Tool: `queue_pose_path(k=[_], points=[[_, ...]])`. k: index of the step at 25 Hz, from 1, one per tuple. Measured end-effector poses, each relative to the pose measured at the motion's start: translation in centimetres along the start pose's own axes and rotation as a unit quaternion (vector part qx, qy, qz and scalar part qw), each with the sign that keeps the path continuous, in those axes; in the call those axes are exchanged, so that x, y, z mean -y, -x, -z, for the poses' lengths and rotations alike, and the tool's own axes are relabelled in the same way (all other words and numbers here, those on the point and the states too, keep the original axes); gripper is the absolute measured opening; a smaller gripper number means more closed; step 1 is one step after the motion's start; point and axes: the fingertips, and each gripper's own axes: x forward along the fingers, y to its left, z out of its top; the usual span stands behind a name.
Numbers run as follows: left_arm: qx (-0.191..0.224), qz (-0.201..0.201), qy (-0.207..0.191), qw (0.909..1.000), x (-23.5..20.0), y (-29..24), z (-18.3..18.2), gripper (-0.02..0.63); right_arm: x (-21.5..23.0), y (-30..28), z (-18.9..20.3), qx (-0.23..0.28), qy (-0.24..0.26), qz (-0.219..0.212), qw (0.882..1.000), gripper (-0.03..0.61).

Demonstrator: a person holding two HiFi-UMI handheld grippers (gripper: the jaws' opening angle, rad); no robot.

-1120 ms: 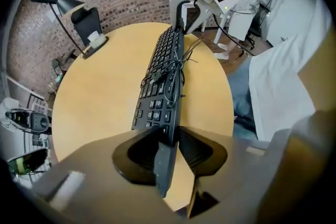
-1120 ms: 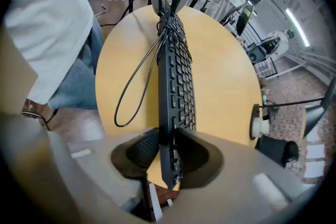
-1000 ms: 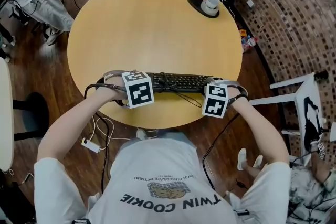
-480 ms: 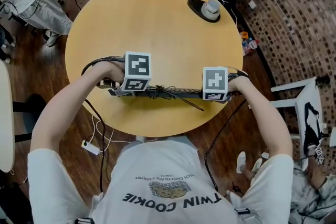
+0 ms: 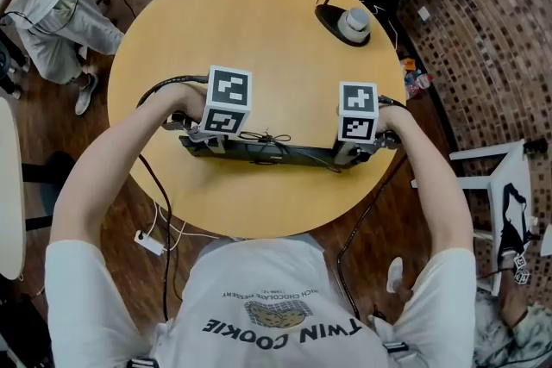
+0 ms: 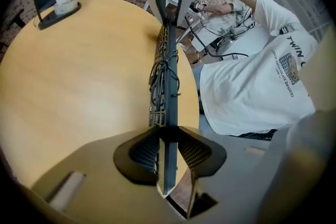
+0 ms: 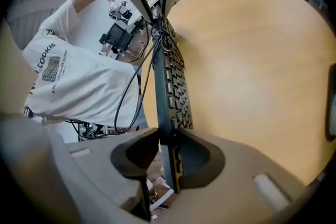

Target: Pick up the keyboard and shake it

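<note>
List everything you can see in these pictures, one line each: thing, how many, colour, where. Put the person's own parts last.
table: one, light wood, round, centre.
keyboard: one, black, on edge over the table's near side.
cable: one, black, bundled at the keyboard's middle.
stand: one, black with white top, table's far right.
bystander: one, grey trousers, upper left floor.
T-shirt: one, white, bottom.
left gripper: one, grey, clamped on the keyboard's left end.
right gripper: one, grey, clamped on its right end.
</note>
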Motion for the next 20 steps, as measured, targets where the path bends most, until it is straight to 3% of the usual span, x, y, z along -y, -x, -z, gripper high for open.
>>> queue_pose_path(k=[3, 11, 20], points=[[0.004, -0.032, -0.005, 0.9995, -2.2, 0.2, 0.0, 0.106, 2.1, 0.7, -0.3, 0.029, -0.02, -0.011, 0.999, 0.112], [0.02, -0.05, 0.015, 0.9984, -7.1, 0.6, -0.1, 0.114, 7.1, 2.2, -1.4, 0.117, -0.048, -0.071, 0.989, 0.112], [0.023, -0.037, 0.029, 0.9986, -10.4, -0.2, 0.3, 0.13, 10.4, 1.8, -2.1, 0.164, -0.063, -0.132, 0.976, 0.114]])
